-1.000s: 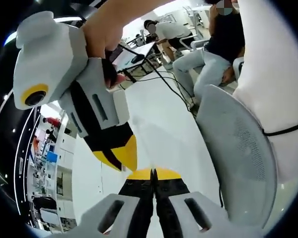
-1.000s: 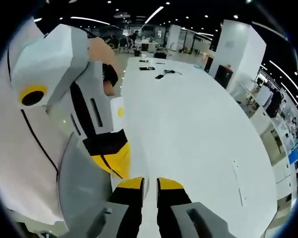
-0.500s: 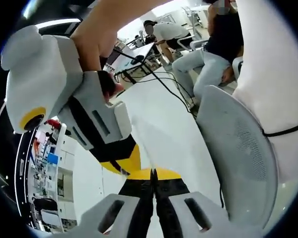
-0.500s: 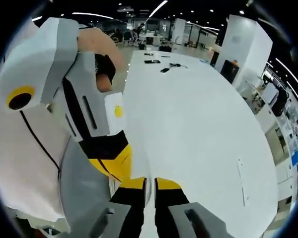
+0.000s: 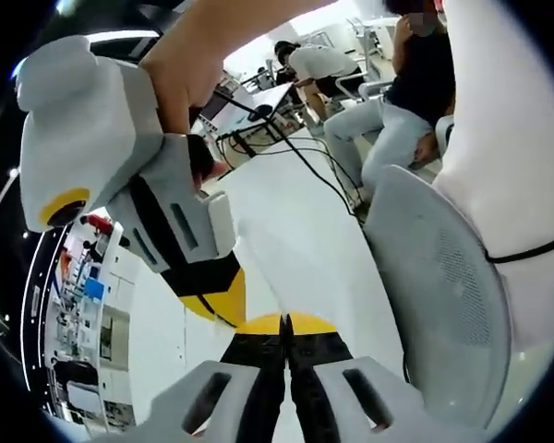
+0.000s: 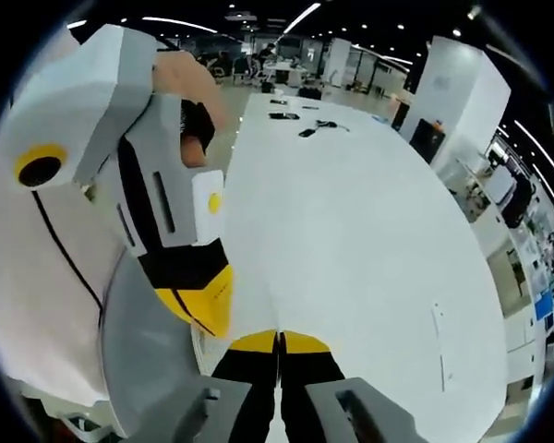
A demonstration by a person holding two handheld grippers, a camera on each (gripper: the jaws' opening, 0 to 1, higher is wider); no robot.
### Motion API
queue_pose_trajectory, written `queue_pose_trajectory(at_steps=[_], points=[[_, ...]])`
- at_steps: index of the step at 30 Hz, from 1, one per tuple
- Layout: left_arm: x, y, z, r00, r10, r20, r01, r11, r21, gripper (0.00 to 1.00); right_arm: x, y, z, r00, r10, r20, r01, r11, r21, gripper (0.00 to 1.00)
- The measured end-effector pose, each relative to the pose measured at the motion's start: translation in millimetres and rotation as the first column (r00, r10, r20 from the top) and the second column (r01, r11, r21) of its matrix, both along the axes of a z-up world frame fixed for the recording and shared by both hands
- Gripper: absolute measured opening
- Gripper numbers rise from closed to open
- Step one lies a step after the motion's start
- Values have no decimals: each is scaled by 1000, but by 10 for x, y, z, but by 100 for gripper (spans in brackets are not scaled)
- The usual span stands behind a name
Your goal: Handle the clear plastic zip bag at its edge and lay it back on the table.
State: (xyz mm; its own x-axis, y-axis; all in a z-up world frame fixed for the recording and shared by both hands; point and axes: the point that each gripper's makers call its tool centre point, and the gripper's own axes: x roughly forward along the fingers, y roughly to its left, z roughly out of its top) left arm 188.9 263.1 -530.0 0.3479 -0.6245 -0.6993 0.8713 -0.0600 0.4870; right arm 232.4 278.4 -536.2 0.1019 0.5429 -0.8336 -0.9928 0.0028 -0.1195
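1. The left gripper had its two yellow-tipped jaws pressed together with no gap between them, as seen in the left gripper view.
2. The clear plastic zip bag showed only as a faint, see-through film with one edge rising from those closed jaws toward the upper left. It appeared to be pinched at that edge.
3. The right gripper hung just above and to the left of the left jaws, tips pointing down toward them. A hand was wrapped around its grey and white body.
4. In the right gripper view, the right gripper also had its jaws closed tip to tip. Whether the film was caught between them could not be made out.
5. The left gripper sat just up and to the left of the right jaws, held by a hand.
6. A white table stretched ahead of the right jaws, with small dark items at its far end.
7. A grey mesh chair back stood to the right of the left jaws, with seated people and floor cables beyond.
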Motion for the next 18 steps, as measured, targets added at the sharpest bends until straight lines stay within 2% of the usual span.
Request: queue_pose_trajectory(at_steps=[6,18], points=[[-27,-2,-3,1000,11,-27,-12,1000,-19,0,103,-27,33,999,-19,40,19,1000,-4,0],[-66,-8,6,999,17,-34,-18,999,-31,0,283,-69,126,990,-55,127,57,998,-11,0]])
